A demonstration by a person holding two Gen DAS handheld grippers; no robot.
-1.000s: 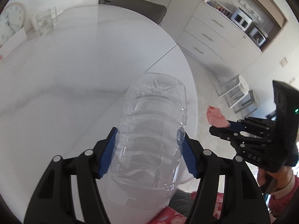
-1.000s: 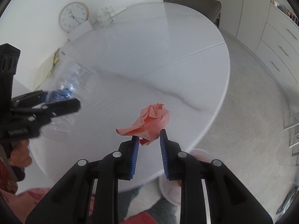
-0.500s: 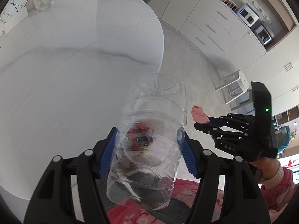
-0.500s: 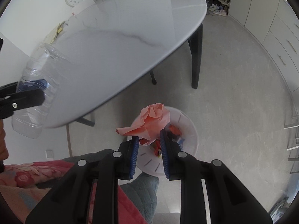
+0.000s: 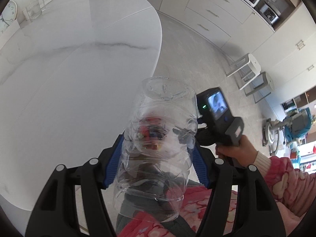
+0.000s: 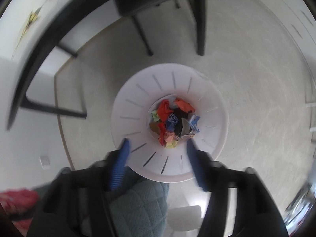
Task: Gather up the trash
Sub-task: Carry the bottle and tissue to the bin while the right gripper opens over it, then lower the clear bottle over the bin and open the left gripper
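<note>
My left gripper (image 5: 156, 160) is shut on a clear crushed plastic bottle (image 5: 158, 146) and holds it in the air past the edge of the white marble table (image 5: 79, 63). My right gripper (image 6: 157, 152) is open and empty, right above a white slotted trash bin (image 6: 134, 106) on the floor. The bin holds several crumpled coloured papers (image 6: 173, 120), with a pink one near the front. The right gripper's body (image 5: 219, 118) shows in the left wrist view, pointing down.
Black table and chair legs (image 6: 199, 19) stand behind the bin. White cabinets (image 5: 213, 9) line the far wall, with white stools (image 5: 250, 67) on the grey floor. My lap in pink and grey clothes (image 6: 142, 203) is just below the grippers.
My right gripper swung down over the bin, opened and let go of the pink crumpled paper, which is now in the bin. The left gripper moved off the table with the bottle.
</note>
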